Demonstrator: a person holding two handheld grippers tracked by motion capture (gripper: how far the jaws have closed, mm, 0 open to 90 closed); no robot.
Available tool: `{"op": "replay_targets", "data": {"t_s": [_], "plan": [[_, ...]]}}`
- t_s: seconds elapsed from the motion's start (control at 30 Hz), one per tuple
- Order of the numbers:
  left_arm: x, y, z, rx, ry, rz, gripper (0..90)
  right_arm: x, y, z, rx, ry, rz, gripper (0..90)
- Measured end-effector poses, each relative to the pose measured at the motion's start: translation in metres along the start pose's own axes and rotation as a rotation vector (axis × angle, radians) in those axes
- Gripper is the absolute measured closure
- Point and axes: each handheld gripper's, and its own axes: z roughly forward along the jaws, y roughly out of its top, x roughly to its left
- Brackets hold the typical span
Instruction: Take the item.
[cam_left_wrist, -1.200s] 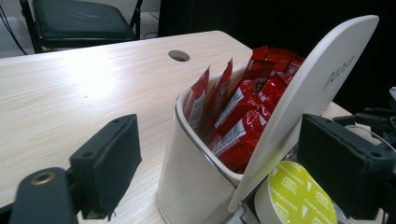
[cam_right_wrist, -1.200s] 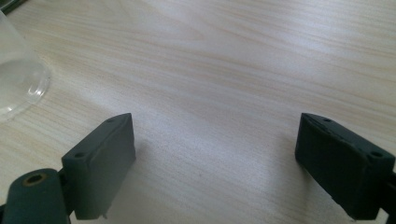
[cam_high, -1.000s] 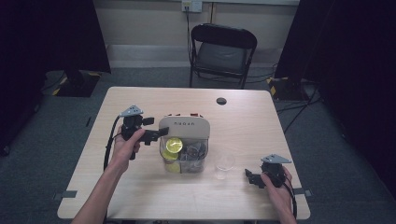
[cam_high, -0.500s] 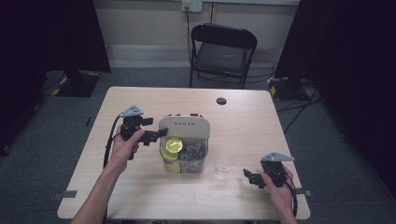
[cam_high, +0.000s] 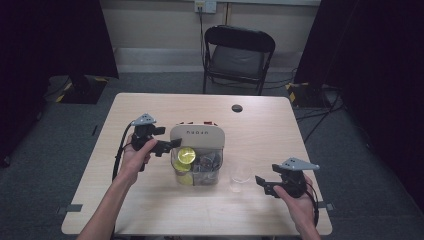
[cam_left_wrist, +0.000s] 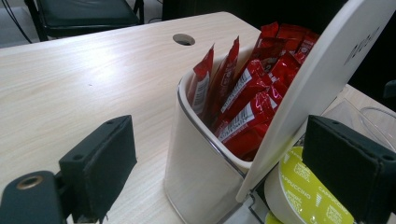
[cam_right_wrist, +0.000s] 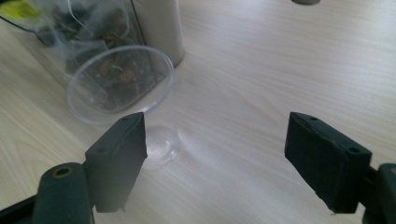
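The right gripper (cam_high: 265, 185) is waiting wide open and empty, just beside the clear plastic cup (cam_right_wrist: 122, 95) standing near the organiser box (cam_high: 196, 150). The left gripper (cam_left_wrist: 219, 175) is also gaping open around the box corner, gripping nothing. The cup is looking light, thin and easily crushed, so I would be taking it gently across its wall, below the rim.

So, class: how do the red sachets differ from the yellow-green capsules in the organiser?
The red sachets are slim, flat packets; the yellow-green capsules are round and lidded. The sachets stand upright in the opaque white compartment; the capsules lie in the clear one. Both share one organiser.
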Motion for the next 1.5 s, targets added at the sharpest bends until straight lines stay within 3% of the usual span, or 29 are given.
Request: {"op": "replay_targets", "data": {"t_s": [0.23, 0.5, 0.83, 1.13, 1.33, 1.5], "plan": [[-0.001, 0.000, 0.001, 0.003, -0.001, -0.003, 9.7, 0.007, 0.015, -0.003, -0.048, 0.057, 0.002, 27.2], [-0.003, 0.000, 0.001, -0.002, 0.001, -0.007, 10.6, 0.032, 0.043, 0.004, -0.094, 0.166, -0.042, 34.7], [-0.002, 0.000, 0.001, 0.003, 0.001, -0.006, 11.1, 0.057, 0.066, 0.029, -0.086, 0.272, -0.097, 45.1], [-0.003, 0.000, 0.001, -0.002, -0.002, -0.007, 11.6, 0.067, 0.077, 0.049, -0.077, 0.329, -0.106, 52.1], [-0.003, 0.000, 0.001, 0.003, -0.003, -0.007, 11.8, 0.076, 0.086, 0.065, -0.038, 0.388, -0.127, 59.2], [-0.001, 0.000, 0.001, 0.004, -0.009, -0.008, 11.4, 0.079, 0.092, 0.075, -0.025, 0.400, -0.127, 60.8]]}}
